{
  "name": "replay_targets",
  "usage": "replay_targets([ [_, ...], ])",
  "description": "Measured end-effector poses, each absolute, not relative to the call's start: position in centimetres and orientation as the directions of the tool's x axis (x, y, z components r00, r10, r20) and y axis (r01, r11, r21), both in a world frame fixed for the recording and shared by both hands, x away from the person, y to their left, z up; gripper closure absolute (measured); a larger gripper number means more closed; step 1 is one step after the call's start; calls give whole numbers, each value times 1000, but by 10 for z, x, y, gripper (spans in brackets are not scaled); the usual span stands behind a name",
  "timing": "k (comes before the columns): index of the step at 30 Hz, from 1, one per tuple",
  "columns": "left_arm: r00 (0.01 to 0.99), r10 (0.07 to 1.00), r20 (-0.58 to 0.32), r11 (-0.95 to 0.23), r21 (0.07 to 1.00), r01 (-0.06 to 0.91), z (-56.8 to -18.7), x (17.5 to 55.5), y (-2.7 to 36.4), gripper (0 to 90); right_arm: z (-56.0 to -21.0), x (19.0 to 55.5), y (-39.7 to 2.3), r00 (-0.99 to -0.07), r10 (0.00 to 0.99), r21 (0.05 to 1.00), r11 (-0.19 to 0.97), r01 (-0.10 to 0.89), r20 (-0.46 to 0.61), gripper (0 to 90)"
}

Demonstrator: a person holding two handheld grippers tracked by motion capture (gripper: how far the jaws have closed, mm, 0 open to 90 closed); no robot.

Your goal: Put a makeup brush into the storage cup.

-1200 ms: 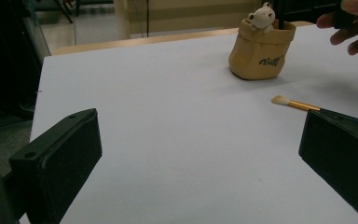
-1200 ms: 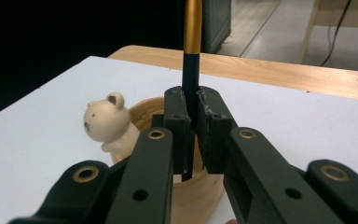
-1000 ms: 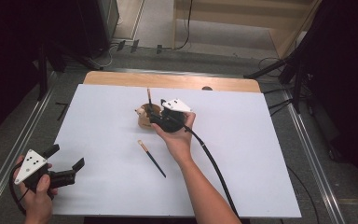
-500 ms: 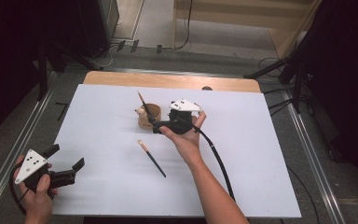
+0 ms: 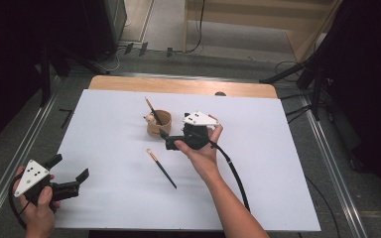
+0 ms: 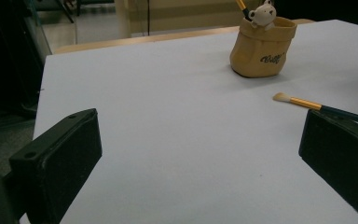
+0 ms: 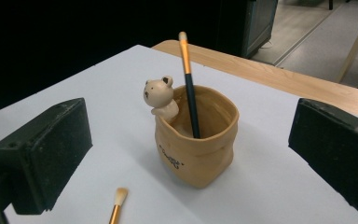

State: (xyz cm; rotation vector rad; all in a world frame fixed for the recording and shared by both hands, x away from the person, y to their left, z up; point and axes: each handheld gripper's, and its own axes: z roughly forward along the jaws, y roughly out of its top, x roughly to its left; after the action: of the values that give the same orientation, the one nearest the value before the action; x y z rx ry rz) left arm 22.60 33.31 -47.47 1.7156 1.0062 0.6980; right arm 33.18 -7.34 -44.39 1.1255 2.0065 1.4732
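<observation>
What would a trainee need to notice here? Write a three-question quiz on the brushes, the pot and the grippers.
1. True or false: a brush stands in the pot.
2. Where is the second brush? A) in the right gripper B) flat on the white table C) in the left gripper
3. What figure sits on the pot's rim?

Key: 1 true. 2 B. 3 a small bear.
</observation>
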Motion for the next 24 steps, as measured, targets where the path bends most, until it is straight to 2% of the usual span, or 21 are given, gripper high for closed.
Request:
replay_targets([
  [24, 494, 870, -4, -167, 939, 302, -474, 226, 331, 0, -443, 301, -65, -667, 731, 922, 147, 359, 143, 0],
])
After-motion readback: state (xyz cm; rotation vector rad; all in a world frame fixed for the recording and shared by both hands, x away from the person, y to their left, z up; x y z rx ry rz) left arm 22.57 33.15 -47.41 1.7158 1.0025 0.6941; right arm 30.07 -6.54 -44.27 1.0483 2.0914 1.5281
